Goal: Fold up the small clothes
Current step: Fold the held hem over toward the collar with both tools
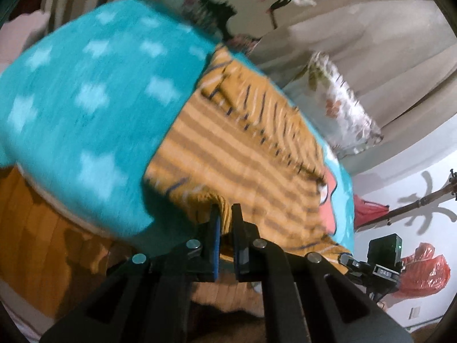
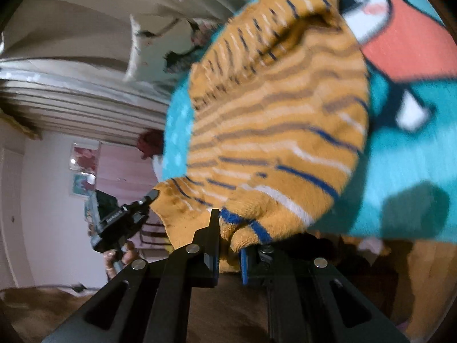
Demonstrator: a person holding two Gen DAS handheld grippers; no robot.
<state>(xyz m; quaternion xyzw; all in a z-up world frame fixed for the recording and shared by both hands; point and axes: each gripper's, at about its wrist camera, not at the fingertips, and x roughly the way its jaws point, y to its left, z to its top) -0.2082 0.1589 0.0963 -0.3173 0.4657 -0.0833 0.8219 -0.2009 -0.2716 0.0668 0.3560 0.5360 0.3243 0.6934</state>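
The left tool (image 1: 225,214) pinches one near corner of the striped sweater (image 1: 242,148); the right tool (image 2: 230,228) clamps the other corner. The sweater stretches away from both across the blue bed blanket (image 1: 85,91).

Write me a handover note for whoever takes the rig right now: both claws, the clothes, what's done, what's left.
Left claw: shut on one edge of the mustard striped knit garment.
Right claw: shut on another edge of the same garment, at the blue-trimmed hem.
Garment: pinched at two points along its near edge; the rest drapes over the turquoise cartoon blanket on the bed. Frames are blurred.
Done: both grips taken.
Left: probably carry the held edge over to fold it, set it down, smooth it. No finished fold shows yet.
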